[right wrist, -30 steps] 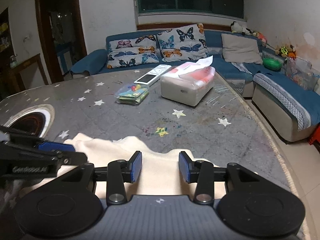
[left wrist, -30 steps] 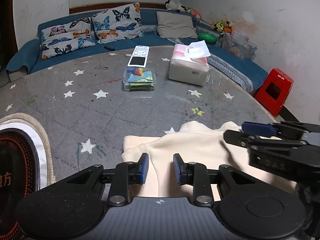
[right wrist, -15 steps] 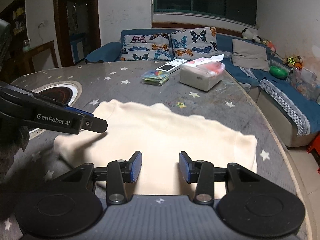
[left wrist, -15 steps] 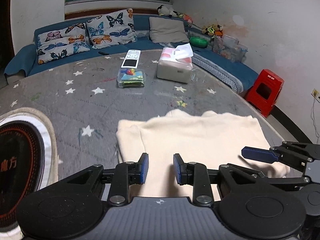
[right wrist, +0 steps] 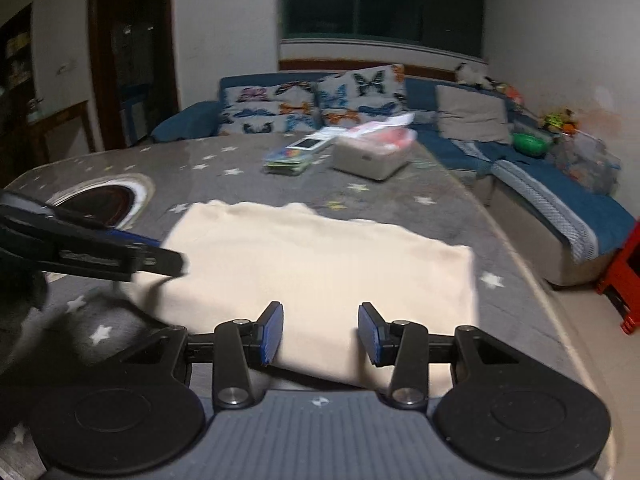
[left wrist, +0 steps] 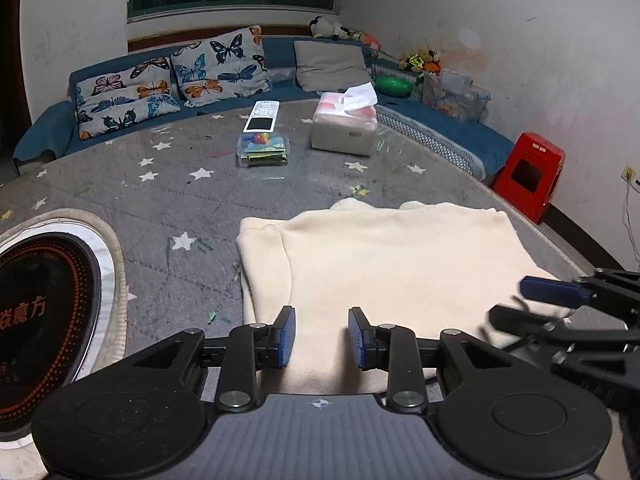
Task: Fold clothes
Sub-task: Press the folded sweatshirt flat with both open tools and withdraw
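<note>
A cream garment (left wrist: pixel 384 264) lies folded flat in a rough rectangle on the grey star-patterned table (left wrist: pixel 160 208); it also shows in the right wrist view (right wrist: pixel 320 264). My left gripper (left wrist: pixel 322 337) is open and empty above the garment's near edge. My right gripper (right wrist: pixel 320 333) is open and empty above the near edge further right. The right gripper also shows at the right of the left wrist view (left wrist: pixel 568 304). The left gripper shows at the left of the right wrist view (right wrist: pixel 100 248).
An induction cooker (left wrist: pixel 44 300) is set into the table at the left. A tissue box (left wrist: pixel 346 128), a clear box of small items (left wrist: pixel 264 149) and a remote (left wrist: pixel 262 116) lie at the far side. A blue sofa (left wrist: pixel 280 64) and a red stool (left wrist: pixel 528 174) stand beyond the table edge.
Both grippers have drawn back and up from the garment, so the whole folded rectangle shows. The garment lies still and flat. Both grippers stay open.
</note>
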Tool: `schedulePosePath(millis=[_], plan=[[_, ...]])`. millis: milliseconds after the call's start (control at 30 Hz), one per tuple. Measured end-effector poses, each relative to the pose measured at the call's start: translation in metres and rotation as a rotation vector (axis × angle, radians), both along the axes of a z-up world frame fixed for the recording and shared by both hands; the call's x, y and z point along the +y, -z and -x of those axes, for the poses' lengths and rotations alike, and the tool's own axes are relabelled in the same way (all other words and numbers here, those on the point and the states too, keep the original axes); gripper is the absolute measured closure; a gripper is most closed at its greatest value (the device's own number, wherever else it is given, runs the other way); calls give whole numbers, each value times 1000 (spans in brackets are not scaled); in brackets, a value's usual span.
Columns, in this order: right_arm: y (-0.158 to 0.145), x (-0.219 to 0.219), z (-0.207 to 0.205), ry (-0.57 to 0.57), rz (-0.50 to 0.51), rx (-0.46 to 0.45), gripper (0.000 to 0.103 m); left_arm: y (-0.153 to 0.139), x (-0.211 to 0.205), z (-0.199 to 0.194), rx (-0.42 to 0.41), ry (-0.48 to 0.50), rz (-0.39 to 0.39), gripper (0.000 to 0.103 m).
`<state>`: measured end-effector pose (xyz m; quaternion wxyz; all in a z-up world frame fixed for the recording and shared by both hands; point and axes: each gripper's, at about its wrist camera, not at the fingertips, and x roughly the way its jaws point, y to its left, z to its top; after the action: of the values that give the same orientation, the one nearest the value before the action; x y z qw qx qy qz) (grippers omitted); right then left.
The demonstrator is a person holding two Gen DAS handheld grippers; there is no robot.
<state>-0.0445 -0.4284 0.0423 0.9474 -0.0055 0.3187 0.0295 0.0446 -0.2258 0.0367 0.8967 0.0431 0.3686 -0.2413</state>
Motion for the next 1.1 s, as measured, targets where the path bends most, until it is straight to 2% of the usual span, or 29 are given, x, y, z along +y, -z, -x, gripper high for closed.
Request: schedulePosePath(millis=[100, 267, 433, 567, 633, 733, 900, 967, 1100], plan=[[6, -17, 3, 58, -12, 15, 55, 3, 1, 1, 4, -2, -4, 71], [17, -34, 5, 95, -64, 46, 54, 7, 4, 1, 13, -17, -8, 71], [4, -24, 9, 72, -49, 1, 47, -2, 13, 5, 11, -39, 31, 67], [0, -10, 0, 35, -48, -21, 45, 3, 15, 5, 27, -68, 18, 64], [2, -3, -6, 16, -55, -17, 43, 6, 17, 5, 34, -74, 14, 63], [12, 7, -15, -5, -50, 12, 32, 11, 20, 3, 65, -85, 14, 59], [14, 14, -14, -11, -32, 15, 30, 12, 24, 3, 75, -93, 25, 58], [13, 15, -12, -14, -37, 11, 22, 12, 26, 4, 76, -96, 28, 56], [16, 18, -11, -19, -21, 13, 19, 15, 27, 3, 86, -105, 28, 54]])
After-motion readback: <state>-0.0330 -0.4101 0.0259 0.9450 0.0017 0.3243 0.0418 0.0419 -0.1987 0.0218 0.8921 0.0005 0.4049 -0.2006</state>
